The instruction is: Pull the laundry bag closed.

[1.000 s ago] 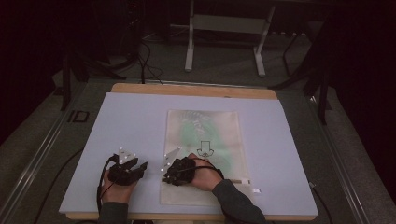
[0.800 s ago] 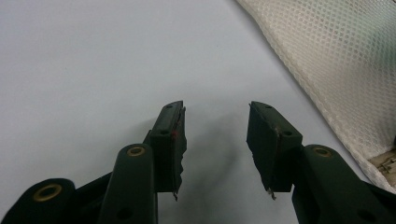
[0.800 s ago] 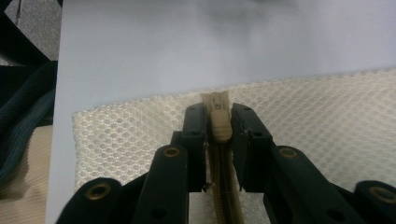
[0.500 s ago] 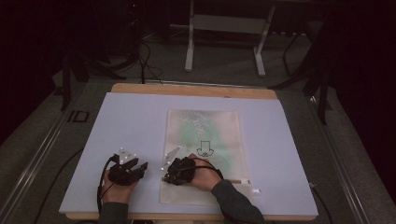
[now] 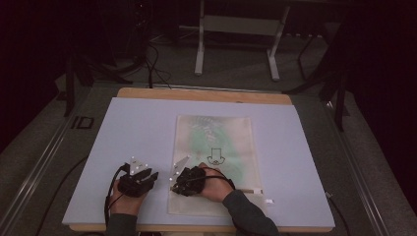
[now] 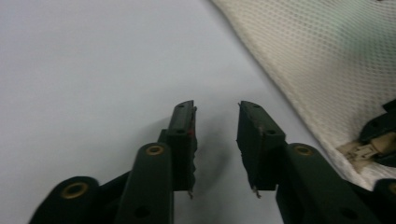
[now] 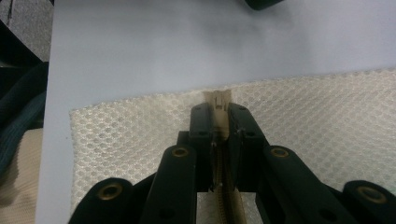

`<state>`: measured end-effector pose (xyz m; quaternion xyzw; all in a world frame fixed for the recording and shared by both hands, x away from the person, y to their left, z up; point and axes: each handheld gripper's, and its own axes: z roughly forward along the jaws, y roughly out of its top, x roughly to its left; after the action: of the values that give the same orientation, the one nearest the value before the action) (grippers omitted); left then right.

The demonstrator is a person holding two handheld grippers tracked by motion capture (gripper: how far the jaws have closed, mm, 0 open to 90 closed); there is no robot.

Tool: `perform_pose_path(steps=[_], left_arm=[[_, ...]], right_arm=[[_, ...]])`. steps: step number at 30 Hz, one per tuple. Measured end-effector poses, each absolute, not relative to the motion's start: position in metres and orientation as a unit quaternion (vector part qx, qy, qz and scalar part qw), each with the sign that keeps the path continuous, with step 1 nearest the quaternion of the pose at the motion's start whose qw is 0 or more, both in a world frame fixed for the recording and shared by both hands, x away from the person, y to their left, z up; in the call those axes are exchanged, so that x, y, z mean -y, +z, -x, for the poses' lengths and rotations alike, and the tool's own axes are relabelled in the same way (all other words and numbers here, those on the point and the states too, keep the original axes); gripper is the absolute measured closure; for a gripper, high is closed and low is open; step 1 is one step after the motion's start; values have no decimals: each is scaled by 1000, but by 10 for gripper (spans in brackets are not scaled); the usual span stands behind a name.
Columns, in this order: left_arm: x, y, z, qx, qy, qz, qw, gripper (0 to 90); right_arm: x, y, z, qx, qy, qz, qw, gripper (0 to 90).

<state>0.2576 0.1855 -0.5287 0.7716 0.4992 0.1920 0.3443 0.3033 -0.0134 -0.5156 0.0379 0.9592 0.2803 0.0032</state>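
Black jaws of the right tool [image 7: 219,122] are pinched together on the beige zipper [image 7: 219,100] of a cream mesh bag [image 7: 327,126], with the zipper tape running down between them and the slider end just past their tips. In the high view this right tool [image 5: 183,181] sits on the near left part of the bag [image 5: 221,142], which lies flat along the middle of the pale lavender tabletop [image 5: 137,128], its near end close to the front edge.

Just to the left, the left tool [image 5: 140,178] rests over bare tabletop beside the bag. Its own view shows the left tool [image 6: 215,126] with a clear gap between the jaws and nothing in that gap; the jaws have just been closing from wider apart, yet they grip nothing. The mesh edge [image 6: 303,70] runs diagonally past on that view's right, apart from the jaws.

As for the step in hand, it looks like the start of working the zipper: the right tool has the slider or its pull secured at the end of the track, while the left has not yet taken hold of the fabric. The next move probably calls for the left tool to shift across to the mesh edge and clamp it near the zipper's end, so the bag is anchored. Then the right tool can draw the slider along the track in a straight, level pull without the light mesh bunching or sliding over the smooth tabletop.
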Motion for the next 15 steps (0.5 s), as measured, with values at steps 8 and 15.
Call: perform_pose_path(steps=[8,15], left_arm=[[-176,-528,-256,-473,174,-790,348,884],[-165,-529,-255,-450,159,-803,356,889]], right_arm=[[13,-516,-303,-960,277,-35,2,815],[13,-516,-303,-960,278,-39,2,814]])
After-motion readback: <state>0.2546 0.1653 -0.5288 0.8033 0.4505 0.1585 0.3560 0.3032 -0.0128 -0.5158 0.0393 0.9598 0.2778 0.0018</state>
